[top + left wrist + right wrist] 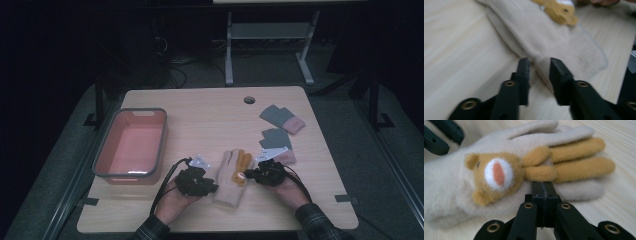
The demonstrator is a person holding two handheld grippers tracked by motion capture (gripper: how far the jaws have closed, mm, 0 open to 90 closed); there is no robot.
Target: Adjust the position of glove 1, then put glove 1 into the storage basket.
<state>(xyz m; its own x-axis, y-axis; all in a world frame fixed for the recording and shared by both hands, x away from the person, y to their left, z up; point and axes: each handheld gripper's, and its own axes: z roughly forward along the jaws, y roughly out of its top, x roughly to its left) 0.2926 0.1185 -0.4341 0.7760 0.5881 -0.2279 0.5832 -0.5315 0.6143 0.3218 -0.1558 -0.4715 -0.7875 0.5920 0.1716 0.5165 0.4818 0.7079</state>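
A cream glove (229, 184) (554, 40) (451, 187) lies flat near the table's front middle, with a tan bear (241, 175) (496, 173) sewn on its back and two tan fingers. At the glove's left edge, my left gripper (214, 188) (539, 67) is open, and the cuff's edge lies just past its tips. My right gripper (247, 176) (543, 185) is shut, its tips against the glove's side below the bear's arm. Whether any fabric is pinched between them I cannot tell. The left gripper's jaws (441, 135) also show at the top left of the right gripper view.
A pink bin with a grey rim (105, 145) stands at the left of the wooden table (200, 120). Two grey and pink gloves (282, 118) (276, 142) lie at the right, the nearer one just behind my right hand. A round cable hole (249, 99) sits at the back.
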